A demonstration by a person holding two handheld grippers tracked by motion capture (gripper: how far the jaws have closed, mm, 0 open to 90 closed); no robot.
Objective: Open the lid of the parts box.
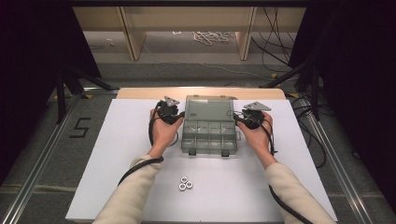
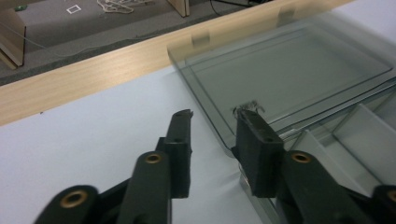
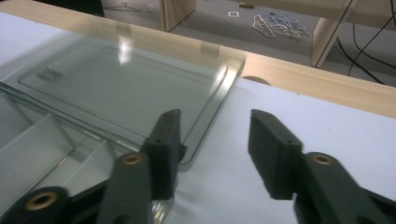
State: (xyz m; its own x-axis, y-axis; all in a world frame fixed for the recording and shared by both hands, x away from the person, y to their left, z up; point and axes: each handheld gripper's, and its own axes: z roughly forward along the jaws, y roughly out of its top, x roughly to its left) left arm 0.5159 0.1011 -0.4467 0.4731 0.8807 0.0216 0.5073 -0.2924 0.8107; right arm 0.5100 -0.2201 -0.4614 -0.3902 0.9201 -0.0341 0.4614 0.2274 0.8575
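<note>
Both grippers are sitting at the sides of the clear plastic organiser box (image 1: 208, 126), which is lying open near the far middle of the white table sheet (image 1: 116, 154). I am holding the left gripper (image 1: 169, 112) against the box's left side and the right gripper (image 1: 248, 116) against its right side, one hand (image 1: 164, 132) behind each.

In the left gripper view I am seeing my jaws standing apart, nothing clamped between them. One jaw is hanging over the bare white sheet, and the other is standing at the edge of the lid (image 2: 289, 70), right where it meets the compartment tray; I cannot tell whether that jaw is touching the plastic.

In the right gripper view the jaws are also standing apart with nothing pinched. One is sitting over the lid's rounded corner (image 3: 219, 88), the other over the white sheet beside it.

The lid is lying folded back flat toward the wooden table edge (image 1: 140, 93), and the divided compartments (image 1: 208, 135) are facing up on my side. Three small metal rings (image 1: 186, 183) are resting in a tight cluster on the sheet, nearer to me and well apart from the box.
</note>
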